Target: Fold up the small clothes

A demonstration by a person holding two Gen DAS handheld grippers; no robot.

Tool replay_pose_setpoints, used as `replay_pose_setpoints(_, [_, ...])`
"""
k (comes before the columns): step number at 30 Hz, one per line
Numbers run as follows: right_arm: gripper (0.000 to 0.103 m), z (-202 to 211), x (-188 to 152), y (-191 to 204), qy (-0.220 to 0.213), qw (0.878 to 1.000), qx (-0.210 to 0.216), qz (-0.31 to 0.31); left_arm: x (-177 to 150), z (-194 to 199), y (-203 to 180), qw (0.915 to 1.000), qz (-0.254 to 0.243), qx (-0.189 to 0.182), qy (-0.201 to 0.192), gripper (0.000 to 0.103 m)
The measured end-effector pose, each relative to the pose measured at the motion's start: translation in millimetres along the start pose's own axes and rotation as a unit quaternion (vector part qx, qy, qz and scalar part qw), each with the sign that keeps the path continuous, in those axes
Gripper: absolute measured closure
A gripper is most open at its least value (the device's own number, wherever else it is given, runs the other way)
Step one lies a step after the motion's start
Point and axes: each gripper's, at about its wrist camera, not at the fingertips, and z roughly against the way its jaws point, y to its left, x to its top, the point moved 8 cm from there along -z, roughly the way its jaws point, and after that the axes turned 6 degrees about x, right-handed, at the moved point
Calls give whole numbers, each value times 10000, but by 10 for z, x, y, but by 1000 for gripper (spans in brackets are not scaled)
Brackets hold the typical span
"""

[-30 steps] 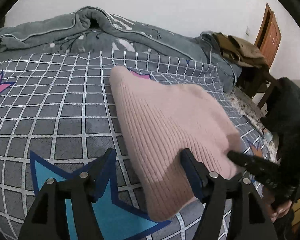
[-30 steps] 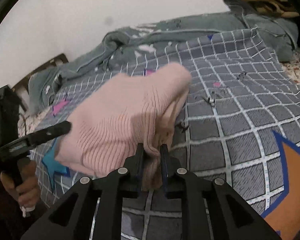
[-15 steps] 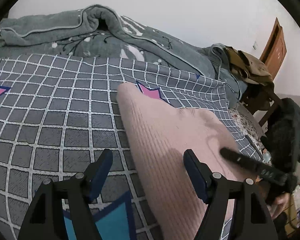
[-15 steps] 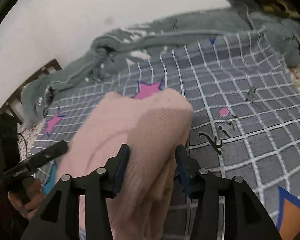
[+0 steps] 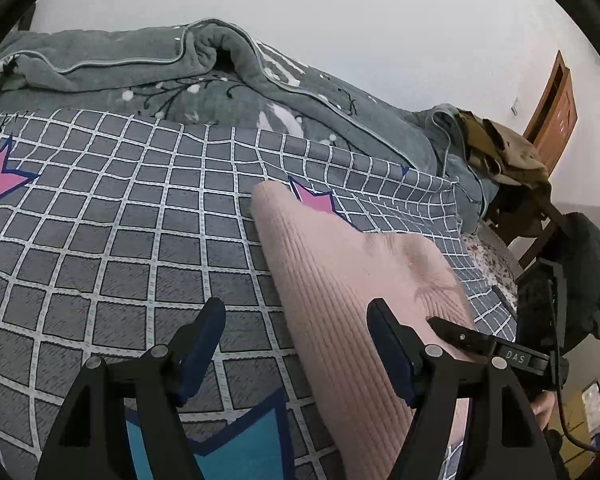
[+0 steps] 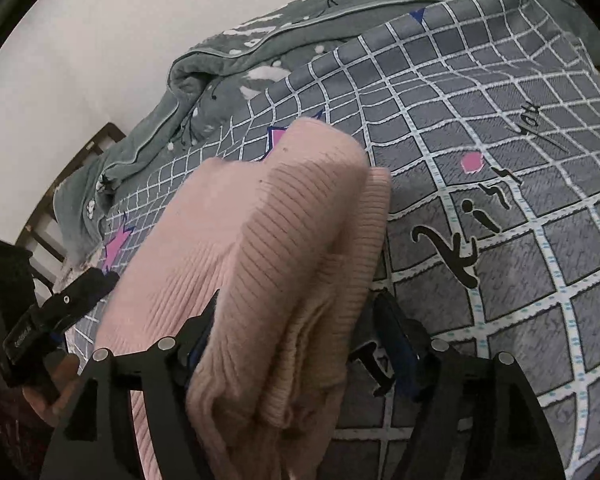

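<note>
A pink ribbed knit garment lies folded on the grey checked bedsheet. My left gripper is open above its left edge; the right finger is over the knit, the left finger over the sheet. My right gripper is open, its jaws wide on either side of the garment's thick folded end, which bulges between them. The right gripper also shows in the left wrist view at the garment's right side, and the left gripper in the right wrist view.
A rumpled grey quilt lies along the bed's far side by the wall. A chair with brown clothes and a dark jacket stand right of the bed. A wooden headboard shows at the left.
My right gripper has opened and let go of the pink garment, which has dropped onto the sheet. Both grippers have moved lower and closer to it.
</note>
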Motion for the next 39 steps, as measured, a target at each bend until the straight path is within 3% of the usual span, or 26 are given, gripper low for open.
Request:
replay_pose_setpoints(1, [34,-5,-2,11,16,10000,37,15,2,11,11,10000,13,4,-13,31])
replay_pose_setpoints(3, [54,-16,-17,52,102,9990,412,-155,7,60,48,10000,16,20,-65,31])
replay_pose_setpoints(6, [66,63,7,91,26,9984,526,-202,22,144,115,9997,-44,169,-188,31])
replay_pose_setpoints(14, [70,223,320,855,-402,9971,629,113,149,530,582,9955,78,709,-619,31])
replay_pose_setpoints(19, [72,78,565,1605,-396,9944,745,643,194,767,989,9916,327,958,-806,31])
replay_pose_setpoints(26, [73,-284,750,2271,-282,9910,1014,832,214,928,1461,9870,812,1067,-882,31])
replay_pose_setpoints(33, [74,-600,811,2350,-151,9857,1625,415,224,883,1618,9853,956,1146,-837,31])
replay_pose_setpoints(36, [73,-725,711,2091,-76,9891,1420,392,236,854,1548,9870,901,1046,-820,31])
replay_pose_setpoints(39, [73,-755,612,1657,-51,9953,905,341,230,808,1422,9895,770,953,-761,31])
